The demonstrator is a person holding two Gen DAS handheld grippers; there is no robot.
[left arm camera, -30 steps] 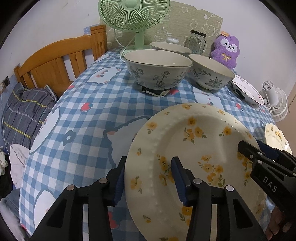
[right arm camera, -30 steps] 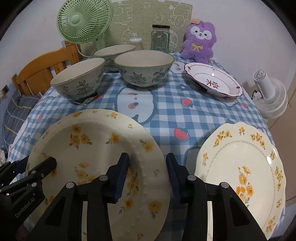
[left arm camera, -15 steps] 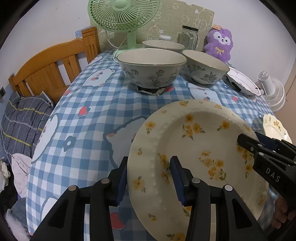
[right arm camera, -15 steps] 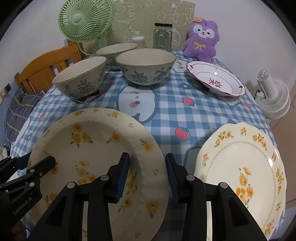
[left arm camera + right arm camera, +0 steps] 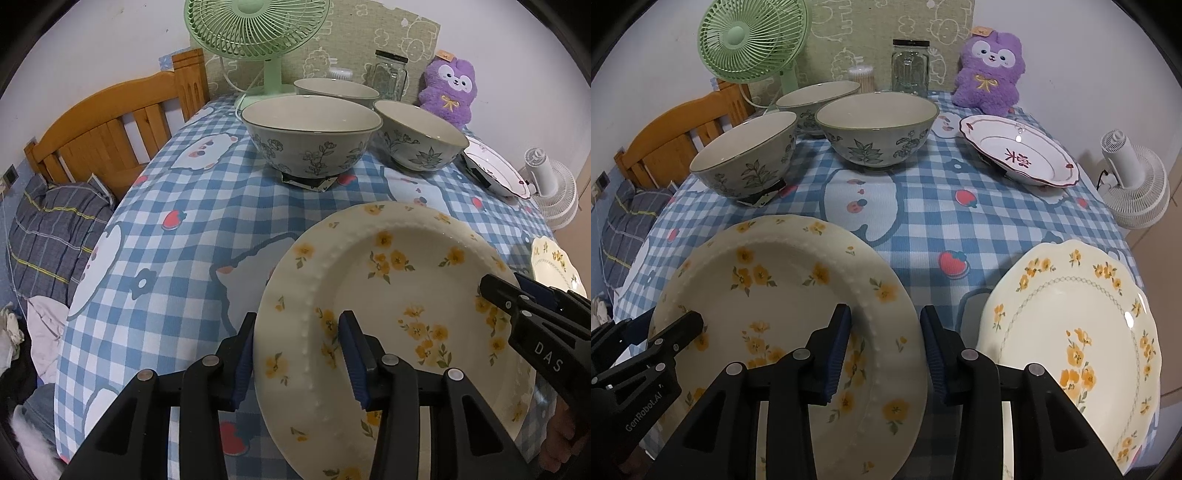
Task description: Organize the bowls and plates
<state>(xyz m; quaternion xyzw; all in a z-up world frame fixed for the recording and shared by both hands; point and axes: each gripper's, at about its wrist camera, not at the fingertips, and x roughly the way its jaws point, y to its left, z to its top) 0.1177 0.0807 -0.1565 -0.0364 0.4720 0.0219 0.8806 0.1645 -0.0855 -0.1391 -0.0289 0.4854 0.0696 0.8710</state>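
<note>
A cream plate with yellow flowers (image 5: pixel 399 295) (image 5: pixel 783 291) is held off the blue checked table by both grippers. My left gripper (image 5: pixel 297 354) straddles its left rim, one finger under and one over. My right gripper (image 5: pixel 884 350) straddles its right rim the same way. A second yellow-flower plate (image 5: pixel 1071 332) lies at the right front. A white plate with a red rim (image 5: pixel 1019 151) lies at the back right. Three floral bowls (image 5: pixel 875 125) (image 5: pixel 746 155) (image 5: pixel 820 96) stand at the back.
A green fan (image 5: pixel 750 40), a glass jar (image 5: pixel 910 66) and a purple plush toy (image 5: pixel 990 62) line the table's back edge. A wooden bed frame (image 5: pixel 103 125) is to the left. A white fan (image 5: pixel 1137 184) stands off the table's right side.
Both grippers have risen slightly with the plate between them, and the views have tilted a little. The other dishes have not moved.
</note>
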